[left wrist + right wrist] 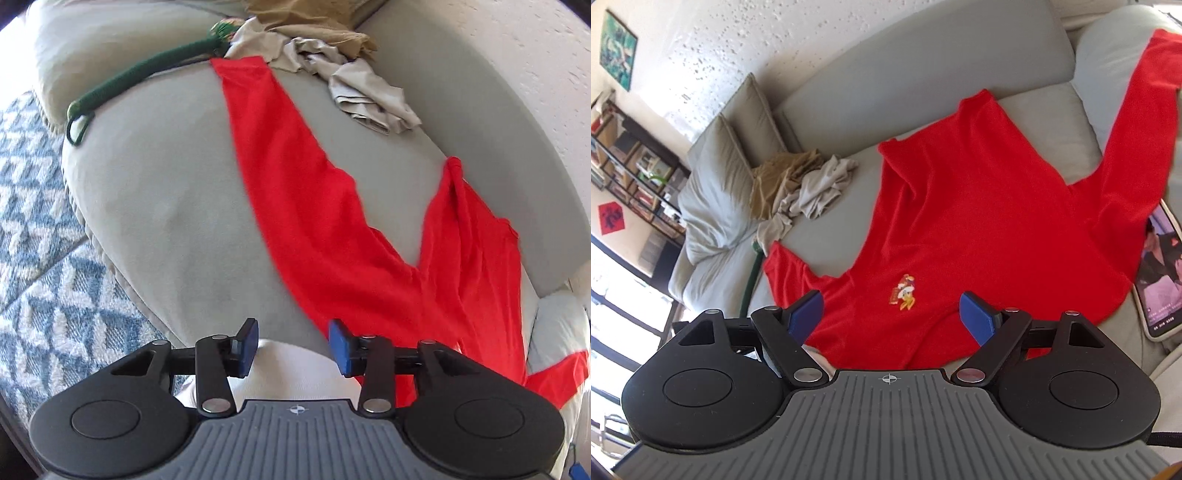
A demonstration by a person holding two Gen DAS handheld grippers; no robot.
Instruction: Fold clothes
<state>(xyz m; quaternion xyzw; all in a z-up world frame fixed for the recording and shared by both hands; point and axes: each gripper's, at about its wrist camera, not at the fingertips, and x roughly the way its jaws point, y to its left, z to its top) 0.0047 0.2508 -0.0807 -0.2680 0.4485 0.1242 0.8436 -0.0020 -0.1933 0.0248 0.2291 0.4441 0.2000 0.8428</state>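
Note:
A red long-sleeved shirt [960,229] lies spread on a grey sofa seat [842,206], with a small cartoon patch [904,291] on its chest. One sleeve runs up over the sofa back at the right. In the left wrist view the red shirt [306,206] stretches from the far edge toward me. My left gripper [293,345] is open and empty, above the seat's near edge beside the shirt. My right gripper [892,314] is open and empty, just above the shirt's chest.
A heap of beige and tan clothes [801,184] lies at the far end of the seat, also in the left wrist view [351,74]. A green rope leash [147,74] lies on the seat. A phone [1161,273] sits at the right. A blue patterned rug [33,221] covers the floor.

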